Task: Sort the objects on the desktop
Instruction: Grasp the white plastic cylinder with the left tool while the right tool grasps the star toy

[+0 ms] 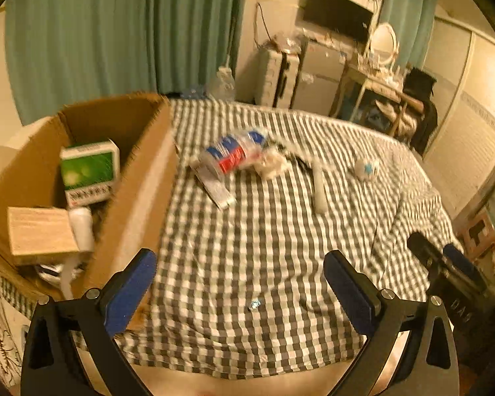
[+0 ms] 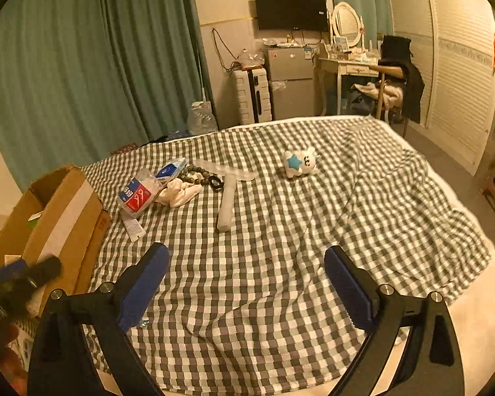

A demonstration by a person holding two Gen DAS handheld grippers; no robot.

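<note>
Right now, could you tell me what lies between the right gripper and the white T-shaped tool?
Only bare checked cloth separates the right gripper from the white T-shaped tool, per the right wrist view.

From where I sit, the bed (image 2: 280, 264) fills the middle of both views, with the cardboard box (image 1: 138, 178) standing at its left edge. In the box I see a carton (image 1: 90, 171) leaning upright toward the back, a flat box (image 1: 39, 234) in front of it, and a small bottle (image 1: 82, 227) just beside that. On the bed, right of the cardboard box, lies a plastic packet (image 2: 138, 193) on a paper strip (image 2: 132, 226); a crumpled cloth (image 2: 180, 194) touches its right side, beads (image 2: 198, 175) behind. Further right sits a T-shaped tool (image 2: 227, 194), then a plush toy (image 2: 299, 162), well apart.
</note>
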